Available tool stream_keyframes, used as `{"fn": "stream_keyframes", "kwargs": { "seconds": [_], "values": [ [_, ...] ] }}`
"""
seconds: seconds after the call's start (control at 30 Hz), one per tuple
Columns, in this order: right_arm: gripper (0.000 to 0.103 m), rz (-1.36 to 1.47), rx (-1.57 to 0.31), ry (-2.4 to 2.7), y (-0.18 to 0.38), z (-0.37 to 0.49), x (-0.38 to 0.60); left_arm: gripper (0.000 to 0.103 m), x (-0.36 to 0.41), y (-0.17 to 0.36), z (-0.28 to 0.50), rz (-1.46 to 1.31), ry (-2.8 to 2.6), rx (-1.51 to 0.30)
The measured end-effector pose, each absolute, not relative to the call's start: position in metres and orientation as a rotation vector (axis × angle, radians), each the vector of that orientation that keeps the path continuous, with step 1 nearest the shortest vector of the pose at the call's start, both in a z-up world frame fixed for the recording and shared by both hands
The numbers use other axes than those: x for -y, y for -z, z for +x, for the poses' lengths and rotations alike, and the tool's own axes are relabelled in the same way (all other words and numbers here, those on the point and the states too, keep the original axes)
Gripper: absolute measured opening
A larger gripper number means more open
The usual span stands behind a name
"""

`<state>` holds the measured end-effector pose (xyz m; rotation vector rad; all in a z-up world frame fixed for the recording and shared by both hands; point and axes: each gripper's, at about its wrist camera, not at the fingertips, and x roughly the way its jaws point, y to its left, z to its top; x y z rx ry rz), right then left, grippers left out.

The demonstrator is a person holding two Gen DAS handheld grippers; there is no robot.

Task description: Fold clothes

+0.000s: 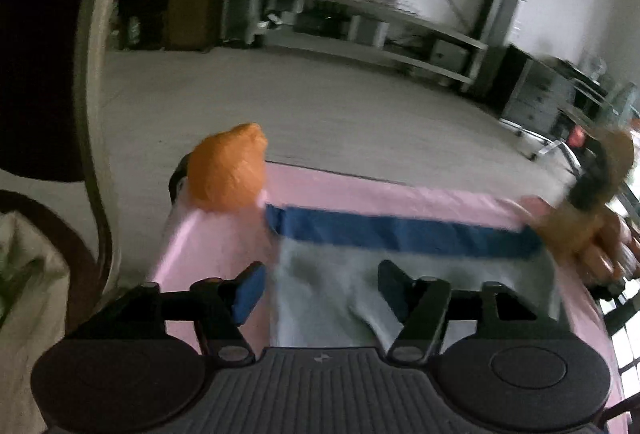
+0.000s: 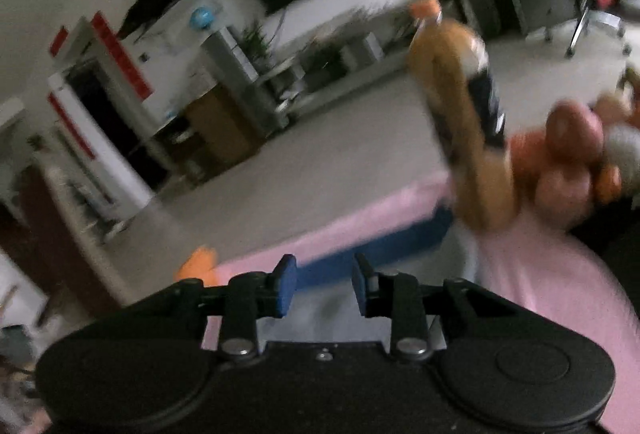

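The light blue garment (image 1: 320, 286) with its dark blue band (image 1: 400, 230) lies flat near the pink-covered table's (image 1: 208, 234) far edge. The left gripper (image 1: 320, 286) and right gripper (image 2: 325, 284) both hover with jaws apart, empty. Pinching 2 matching corners should keep the fold even, clear of the bottle (image 2: 464, 121).

Nothing here can be read. The dark label on the bottle (image 2: 486, 101) of orange drink is smeared by blur, so I can make out no brand or letters. The red strips (image 2: 120, 49) on the white door frame, left of that bottle, may carry characters, but they are too blurred to tell. The small mark on my left tongs' housing (image 1: 321, 358) is no letter.
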<state>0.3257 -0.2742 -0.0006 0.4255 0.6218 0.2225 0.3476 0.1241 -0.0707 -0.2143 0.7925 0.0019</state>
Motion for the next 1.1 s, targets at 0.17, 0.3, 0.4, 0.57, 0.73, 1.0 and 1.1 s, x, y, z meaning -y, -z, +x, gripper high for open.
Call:
{"fn": "stream_keyframes", "kwargs": {
  "seconds": [0.17, 0.3, 0.4, 0.57, 0.73, 1.0, 1.1],
  "values": [
    [0.051, 0.424, -0.658, -0.058, 0.063, 0.395, 0.305, 0.068, -0.143, 0.111, 0.412, -0.252, -0.058, -0.862],
    [0.051, 0.481, -0.754, -0.020, 0.121, 0.427, 0.325, 0.069, -0.140, 0.126, 0.429, -0.236, -0.021, -0.859],
    [0.049, 0.499, -0.788, -0.025, 0.148, 0.444, 0.328, 0.071, -0.138, 0.137, 0.442, -0.225, 0.007, -0.857],
    [0.041, 0.512, -0.831, -0.059, 0.171, 0.471, 0.323, 0.067, -0.135, 0.155, 0.464, -0.206, 0.054, -0.854],
    [0.046, 0.497, -0.837, -0.065, 0.179, 0.480, 0.310, 0.028, -0.124, 0.162, 0.476, -0.155, 0.029, -0.838],
    [0.011, 0.383, -0.722, -0.024, 0.151, 0.460, 0.291, 0.003, -0.101, 0.136, 0.459, -0.018, -0.091, -0.744],
    [0.010, 0.318, -0.658, -0.040, 0.130, 0.443, 0.286, 0.003, -0.089, 0.113, 0.440, 0.054, -0.098, -0.685]
  ]
}}
